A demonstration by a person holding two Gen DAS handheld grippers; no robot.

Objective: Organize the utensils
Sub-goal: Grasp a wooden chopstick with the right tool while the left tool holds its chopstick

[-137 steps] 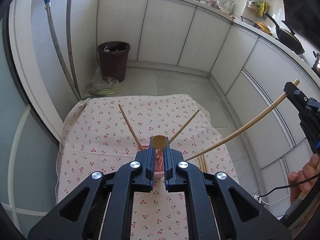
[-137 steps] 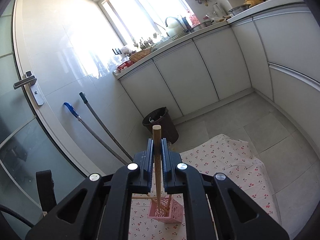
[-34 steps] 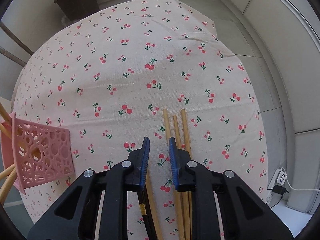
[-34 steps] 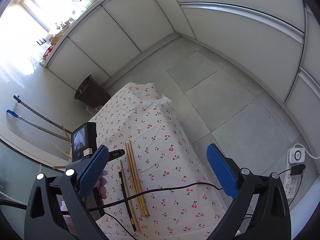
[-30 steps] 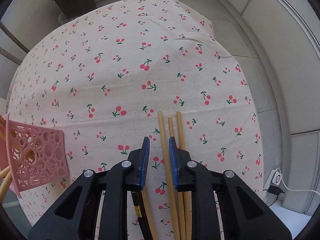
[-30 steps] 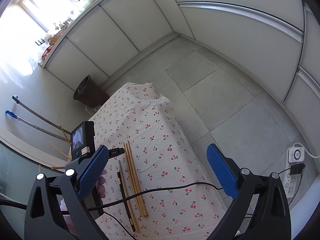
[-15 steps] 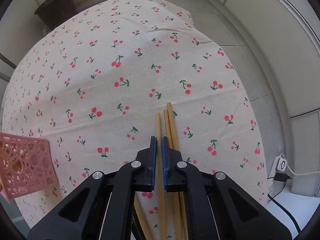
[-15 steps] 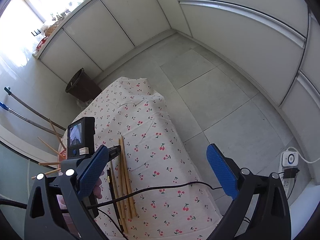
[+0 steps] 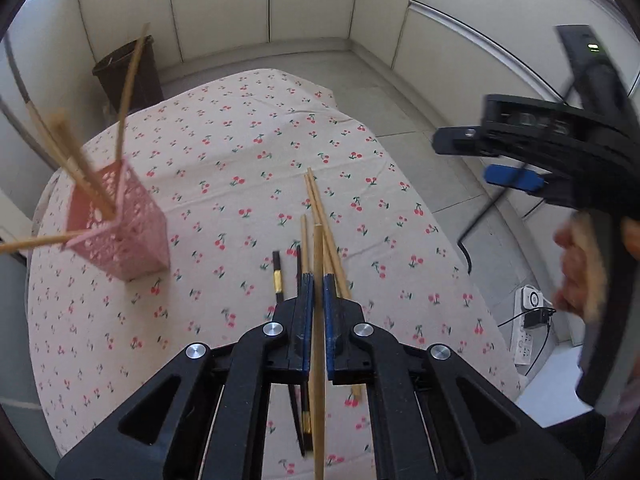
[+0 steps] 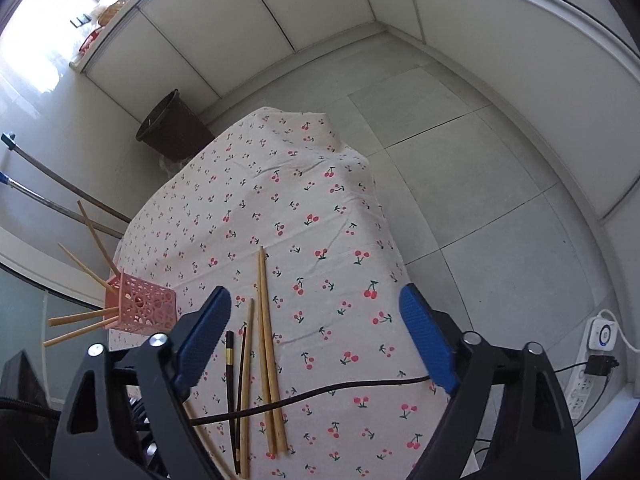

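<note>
Pale bamboo, round and smooth: one long wooden chopstick is pinched between the blue-padded jaws of the left gripper, lifted clear of the cherry-print cotton tablecloth. Ahead and left of that gripper stands the pink perforated plastic holder, square-sided, with several sticks leaning out (blurred). Below lie more loose bamboo chopsticks beside a dark lacquered pair. The right gripper hangs spread wide, empty.

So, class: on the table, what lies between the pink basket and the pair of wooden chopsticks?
In the right wrist view, a single wooden chopstick and two dark chopsticks lie between the pink basket and the wooden pair.
</note>
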